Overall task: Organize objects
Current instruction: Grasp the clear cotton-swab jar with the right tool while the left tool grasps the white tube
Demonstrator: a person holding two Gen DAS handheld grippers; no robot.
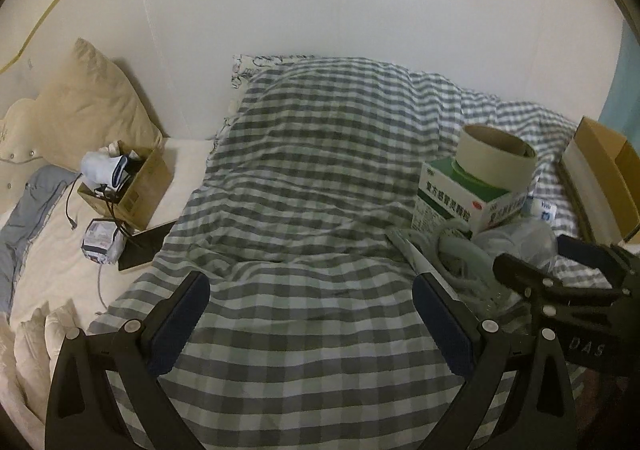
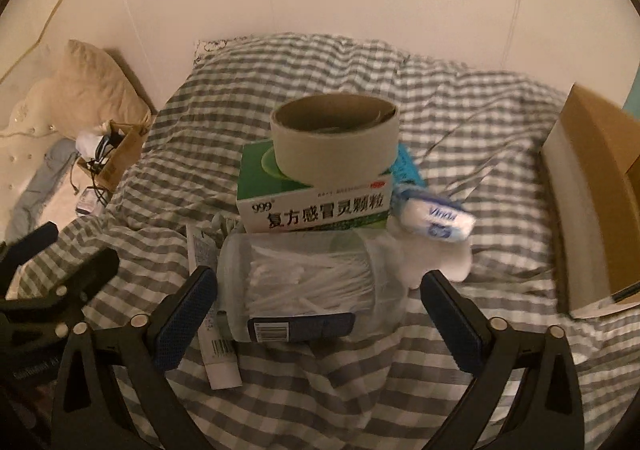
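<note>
A pile of objects lies on the checked bed. A roll of beige tape [image 2: 334, 140] sits on a green-and-white medicine box [image 2: 314, 202], which rests on a clear cotton-swab jar [image 2: 308, 286] lying on its side. A tissue pack [image 2: 438, 222] lies to the right of the box, and a flat white packet [image 2: 214, 330] to the left of the jar. My right gripper [image 2: 318, 314] is open around the jar, not touching it. My left gripper [image 1: 310, 314] is open and empty over bare quilt, left of the pile; the tape [image 1: 496, 164] and box [image 1: 464, 200] show at its right.
An open cardboard box [image 2: 592, 202] stands on the bed at the right. A small cardboard box [image 1: 132, 182] with cables and cloth sits at the left near a beige pillow [image 1: 92, 106]. A white wall runs behind the bed.
</note>
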